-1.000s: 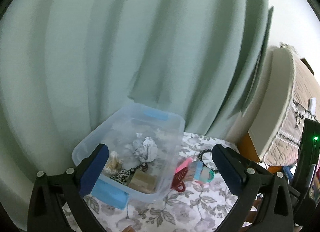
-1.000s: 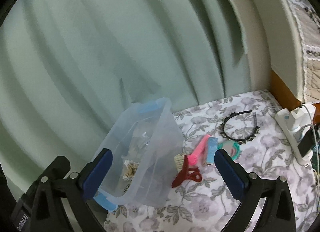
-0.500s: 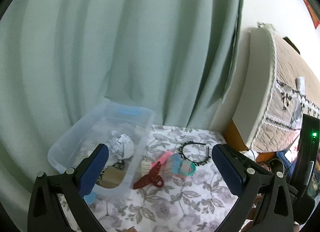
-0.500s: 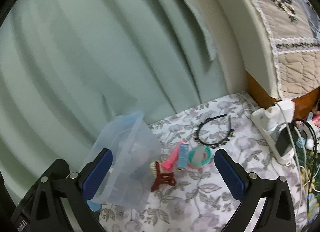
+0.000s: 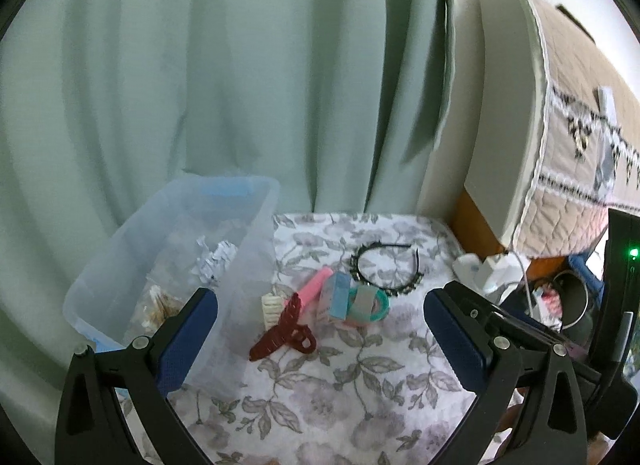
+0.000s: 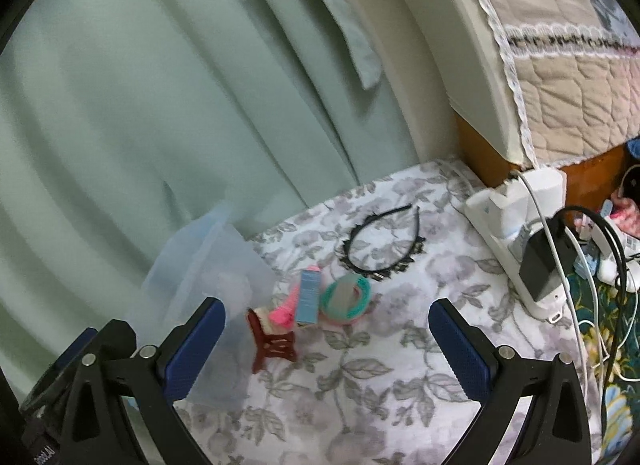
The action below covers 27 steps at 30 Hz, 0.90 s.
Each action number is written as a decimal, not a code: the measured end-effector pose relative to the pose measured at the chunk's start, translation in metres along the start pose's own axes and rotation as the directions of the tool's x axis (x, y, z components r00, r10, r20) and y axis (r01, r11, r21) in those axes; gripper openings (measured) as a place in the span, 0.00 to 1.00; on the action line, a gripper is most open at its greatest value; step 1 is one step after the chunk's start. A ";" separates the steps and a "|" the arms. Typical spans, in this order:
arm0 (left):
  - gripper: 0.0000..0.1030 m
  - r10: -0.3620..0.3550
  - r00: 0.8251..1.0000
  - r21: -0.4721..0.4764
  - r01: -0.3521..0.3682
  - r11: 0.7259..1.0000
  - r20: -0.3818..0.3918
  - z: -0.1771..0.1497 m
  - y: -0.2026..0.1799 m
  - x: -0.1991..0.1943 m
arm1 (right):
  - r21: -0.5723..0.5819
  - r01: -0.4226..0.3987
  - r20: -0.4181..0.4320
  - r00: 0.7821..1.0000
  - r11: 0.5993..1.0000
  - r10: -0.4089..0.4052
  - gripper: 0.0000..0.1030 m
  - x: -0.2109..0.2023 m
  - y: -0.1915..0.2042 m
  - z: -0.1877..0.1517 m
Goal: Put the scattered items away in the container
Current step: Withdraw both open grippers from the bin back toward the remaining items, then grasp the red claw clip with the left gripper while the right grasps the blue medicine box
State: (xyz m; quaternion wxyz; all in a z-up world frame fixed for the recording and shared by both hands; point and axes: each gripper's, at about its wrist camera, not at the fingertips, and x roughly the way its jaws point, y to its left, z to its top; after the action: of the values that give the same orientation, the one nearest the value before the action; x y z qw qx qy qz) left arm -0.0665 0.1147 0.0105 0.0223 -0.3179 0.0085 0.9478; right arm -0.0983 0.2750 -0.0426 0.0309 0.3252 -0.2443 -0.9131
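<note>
- Surface: floral cloth (image 5: pixel 360 377), grey flowers on white, green curtain behind it.
- Clear plastic bin (image 5: pixel 256 225) on the left part, against the curtain.
- Dark red hair claw (image 5: pixel 286 329) just right of the bin.
- Small brush (image 5: pixel 272 307) with a pink handle touching the claw.
- Light blue box (image 5: pixel 338 297) leaning on the pink handle.
- Teal tape roll (image 5: pixel 372 305) touching the box.
- Black headband (image 5: pixel 386 269) behind the roll.
- White power strip (image 6: pixel 516 233) at the right edge, plugs and cables in it.
</note>
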 end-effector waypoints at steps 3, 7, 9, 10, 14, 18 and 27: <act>1.00 -0.001 1.000 0.009 0.001 1.000 -0.030 -0.005 -0.005 0.014 | -0.002 0.026 -0.007 1.000 1.000 -0.026 1.00 0.009 -0.010 -0.004; 1.00 0.000 0.998 0.036 0.002 0.999 -0.068 -0.012 -0.011 0.031 | -0.006 0.050 -0.028 0.998 0.999 -0.051 1.00 0.022 -0.021 -0.009; 1.00 -0.003 0.996 0.045 0.007 0.999 -0.084 -0.014 -0.013 0.039 | -0.021 0.068 -0.035 0.997 0.997 -0.069 1.00 0.027 -0.025 -0.011; 1.00 -0.007 0.996 0.048 0.012 0.999 -0.092 -0.016 -0.014 0.043 | -0.029 0.076 -0.037 0.996 0.997 -0.077 1.00 0.029 -0.027 -0.012; 1.00 -0.018 0.994 0.057 0.024 0.998 -0.109 -0.021 -0.016 0.057 | -0.031 0.097 -0.056 0.994 0.995 -0.098 1.00 0.039 -0.037 -0.014; 1.00 -0.024 0.992 0.071 0.033 0.997 -0.123 -0.026 -0.018 0.071 | -0.027 0.111 -0.083 0.990 0.993 -0.113 1.00 0.051 -0.044 -0.019; 1.00 -0.068 0.983 0.028 0.074 0.997 -0.169 -0.037 -0.008 0.095 | 0.000 0.098 -0.139 0.985 0.995 -0.097 1.00 0.073 -0.052 -0.030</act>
State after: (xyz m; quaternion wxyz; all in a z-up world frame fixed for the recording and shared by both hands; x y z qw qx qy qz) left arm -0.1197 0.1253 -0.0764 0.0608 -0.3965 0.0154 0.9159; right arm -0.1322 0.2928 -0.1289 0.0018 0.3997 -0.2282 -0.8878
